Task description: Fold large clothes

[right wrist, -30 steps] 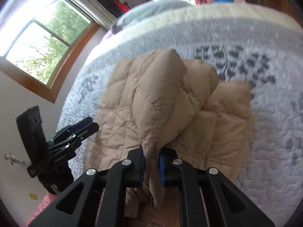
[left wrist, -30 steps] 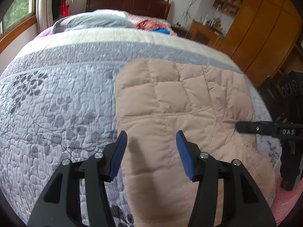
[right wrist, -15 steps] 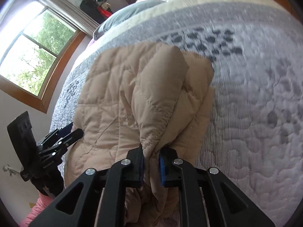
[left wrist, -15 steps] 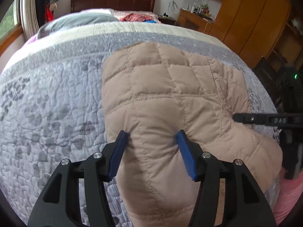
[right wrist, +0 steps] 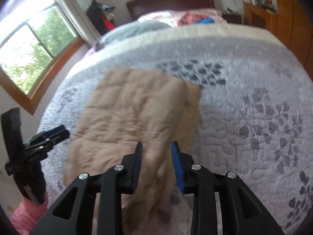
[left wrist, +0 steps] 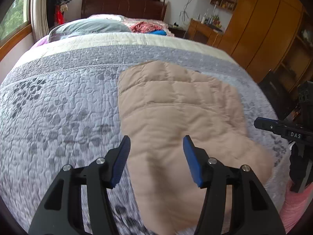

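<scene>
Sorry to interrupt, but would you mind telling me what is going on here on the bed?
A person with a handheld gripper in each hand is folding a tan quilted jacket on the grey patterned bedspread. At this moment both the left gripper and the right gripper are open above the jacket, holding nothing. The jacket lies flat, folded into a rough rectangle.

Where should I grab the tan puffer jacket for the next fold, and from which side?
Take the tan puffer jacket at its narrow near end, coming from the bed's foot. That end tapers toward both open claws, left claw and right claw, while the far edge lies flat and wide.
</scene>
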### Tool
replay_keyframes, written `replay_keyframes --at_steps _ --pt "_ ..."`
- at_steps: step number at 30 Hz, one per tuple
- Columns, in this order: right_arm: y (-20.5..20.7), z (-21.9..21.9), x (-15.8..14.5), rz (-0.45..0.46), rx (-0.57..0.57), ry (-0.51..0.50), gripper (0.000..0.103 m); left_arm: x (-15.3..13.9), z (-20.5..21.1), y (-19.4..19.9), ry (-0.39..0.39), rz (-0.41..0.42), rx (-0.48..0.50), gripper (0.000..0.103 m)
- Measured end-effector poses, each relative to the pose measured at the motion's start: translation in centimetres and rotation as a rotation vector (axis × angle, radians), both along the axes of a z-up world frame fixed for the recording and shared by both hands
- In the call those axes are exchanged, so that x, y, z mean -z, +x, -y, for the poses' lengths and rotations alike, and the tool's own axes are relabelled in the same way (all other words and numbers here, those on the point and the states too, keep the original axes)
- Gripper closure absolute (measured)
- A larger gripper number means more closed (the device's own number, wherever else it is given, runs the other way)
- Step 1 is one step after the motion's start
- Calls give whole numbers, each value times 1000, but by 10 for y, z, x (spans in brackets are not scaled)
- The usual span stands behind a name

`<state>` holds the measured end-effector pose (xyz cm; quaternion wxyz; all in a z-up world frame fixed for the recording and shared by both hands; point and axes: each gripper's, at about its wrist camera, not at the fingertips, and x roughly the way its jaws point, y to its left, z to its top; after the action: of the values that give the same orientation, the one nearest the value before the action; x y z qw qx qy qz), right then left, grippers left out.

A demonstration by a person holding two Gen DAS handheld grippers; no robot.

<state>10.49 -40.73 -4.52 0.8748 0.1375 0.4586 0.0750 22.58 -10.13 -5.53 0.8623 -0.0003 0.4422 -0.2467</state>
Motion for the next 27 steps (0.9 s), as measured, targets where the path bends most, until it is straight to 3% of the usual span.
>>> replay_keyframes --at_steps 3,8,12,20,23,27 --pt "-13 -27 -14 23 -87 0 80 -8 4 -21 -25 -15 24 51" --pt "-33 -56 0 -3 -151 -29 83 2 14 -46 16 11 35 52" --pt "-47 -55 21 -16 -153 -51 83 21 13 -49 49 -13 40 52" --pt "-47 -49 80 -100 -125 41 88 51 12 -53 90 -9 46 50" --pt "-50 -46 89 -85 -117 70 88 58 11 -52 90 -3 50 50" --pt "-53 -39 80 -72 -106 109 89 51 6 -54 78 -1 39 50"
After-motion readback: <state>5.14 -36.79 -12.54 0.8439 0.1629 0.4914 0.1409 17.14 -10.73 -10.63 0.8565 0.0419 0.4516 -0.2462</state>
